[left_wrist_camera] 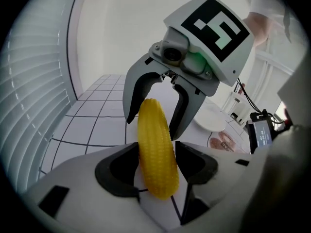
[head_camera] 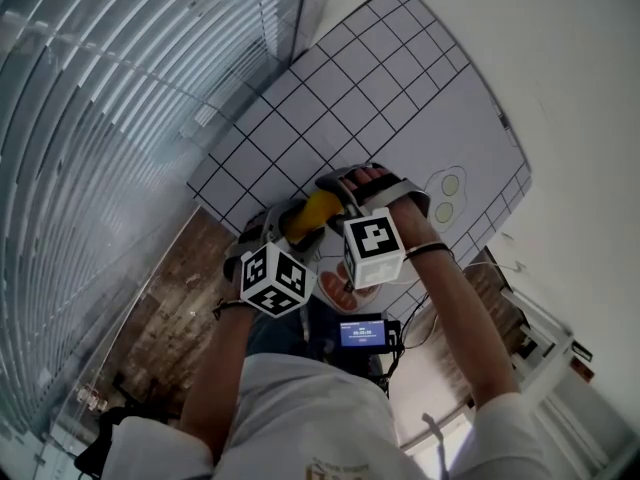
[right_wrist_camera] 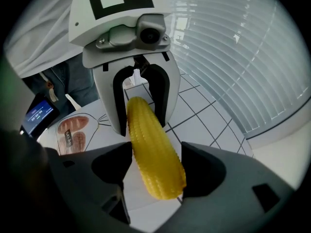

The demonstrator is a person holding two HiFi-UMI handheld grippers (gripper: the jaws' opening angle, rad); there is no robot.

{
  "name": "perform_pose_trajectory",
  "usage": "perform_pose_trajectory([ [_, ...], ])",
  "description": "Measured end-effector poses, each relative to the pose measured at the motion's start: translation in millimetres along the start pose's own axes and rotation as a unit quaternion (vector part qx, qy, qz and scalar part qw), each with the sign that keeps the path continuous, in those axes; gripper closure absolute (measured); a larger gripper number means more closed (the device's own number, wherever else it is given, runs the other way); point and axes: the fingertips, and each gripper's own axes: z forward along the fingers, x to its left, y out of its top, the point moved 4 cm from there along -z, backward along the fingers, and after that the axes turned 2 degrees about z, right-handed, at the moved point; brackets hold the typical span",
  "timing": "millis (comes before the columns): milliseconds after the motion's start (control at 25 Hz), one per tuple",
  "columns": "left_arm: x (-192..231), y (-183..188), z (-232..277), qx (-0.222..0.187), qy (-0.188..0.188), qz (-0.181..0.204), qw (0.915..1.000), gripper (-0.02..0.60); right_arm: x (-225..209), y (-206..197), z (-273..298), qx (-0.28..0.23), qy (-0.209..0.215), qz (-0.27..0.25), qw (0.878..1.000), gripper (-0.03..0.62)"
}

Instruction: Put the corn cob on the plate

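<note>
A yellow corn cob (head_camera: 312,213) hangs in the air above the gridded table mat (head_camera: 380,78), caught between two grippers that face each other. My right gripper (right_wrist_camera: 155,171) is shut on its thick end (right_wrist_camera: 158,164). My left gripper (left_wrist_camera: 155,164) has the other end (left_wrist_camera: 158,159) between its jaws, which stand wide, with a thin gap showing on one side. In the head view the left gripper (head_camera: 285,230) and right gripper (head_camera: 340,200) meet at the cob. A white plate (left_wrist_camera: 214,119) lies on the mat beyond the right gripper.
A printed picture of bread slices (right_wrist_camera: 73,130) is on the mat beside the plate. A small device with a lit screen (head_camera: 362,332) sits near the table's front edge. Window blinds (head_camera: 110,138) run along the left. Drawn eggs (head_camera: 447,196) mark the mat at the right.
</note>
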Motion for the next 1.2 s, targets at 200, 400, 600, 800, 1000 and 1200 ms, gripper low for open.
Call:
perform_pose_trajectory([
  [200, 0, -3, 4, 0.014, 0.006, -0.008, 0.9999, 0.347, 0, 0, 3, 0.009, 0.002, -0.001, 1.000, 0.278],
  [400, 1, -4, 5, 0.019, 0.015, -0.012, 0.9996, 0.347, 0, 0, 6, 0.011, -0.011, -0.008, 1.000, 0.270],
  [600, 2, -6, 5, 0.017, 0.014, -0.014, 0.9997, 0.342, -1, 0, 7, 0.016, -0.023, -0.018, 0.999, 0.273],
  [800, 2, -4, 4, 0.022, 0.017, 0.000, 0.9996, 0.342, 0, 0, 4, 0.021, -0.026, -0.012, 0.999, 0.280],
  [1000, -4, -6, 1, 0.030, 0.010, 0.013, 0.9994, 0.344, 8, 2, 4, 0.028, -0.018, -0.003, 0.999, 0.287],
  [1200, -8, -9, -2, 0.031, 0.007, 0.016, 0.9994, 0.344, 12, 6, 3, 0.031, -0.019, -0.002, 0.999, 0.289],
])
